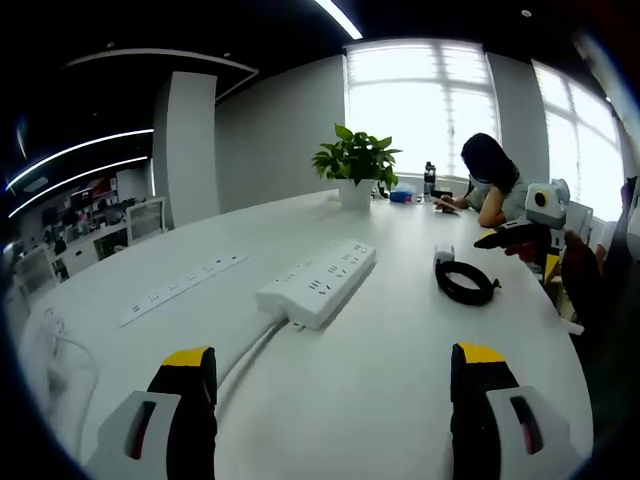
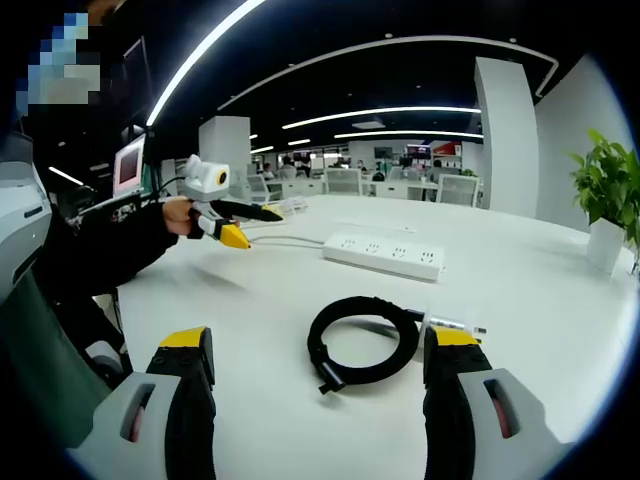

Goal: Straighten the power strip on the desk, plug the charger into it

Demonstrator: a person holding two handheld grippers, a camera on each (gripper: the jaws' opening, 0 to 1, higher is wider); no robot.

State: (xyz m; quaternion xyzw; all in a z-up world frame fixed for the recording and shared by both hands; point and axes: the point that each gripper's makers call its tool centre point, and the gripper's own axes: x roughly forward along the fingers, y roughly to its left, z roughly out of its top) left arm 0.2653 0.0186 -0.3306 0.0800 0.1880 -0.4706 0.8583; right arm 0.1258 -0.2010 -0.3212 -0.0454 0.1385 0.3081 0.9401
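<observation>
— Where does the power strip lie?

— In the left gripper view the white power strip point(image 1: 318, 281) lies near the middle of the white desk point(image 1: 400, 380), skewed to the desk's long edge, its pale cord point(image 1: 245, 360) running off its near end toward the near edge. A second, flatter strip point(image 1: 180, 288) lies well apart from it toward the left edge.

— And the charger?

— In the right gripper view the charger point(image 2: 445, 325) lies on the desk close to the near edge, its black cable point(image 2: 362, 342) coiled in a ring beside it, with the power strip point(image 2: 383, 254) farther in toward the middle. The charger touches nothing but the desk and its own cable.

— How do the tongs stand?

— The left gripper point(image 1: 335, 385) has its yellow-tipped jaws spread wide over bare desk, holding nothing. The right gripper point(image 2: 318, 365) is likewise spread wide and empty, the cable coil lying between and beyond its tips.

— Anything else on the desk?

— A potted plant point(image 1: 356, 165) stands at the far edge by the window, and a person point(image 1: 490, 180) sits there, leaning over the desk.
</observation>
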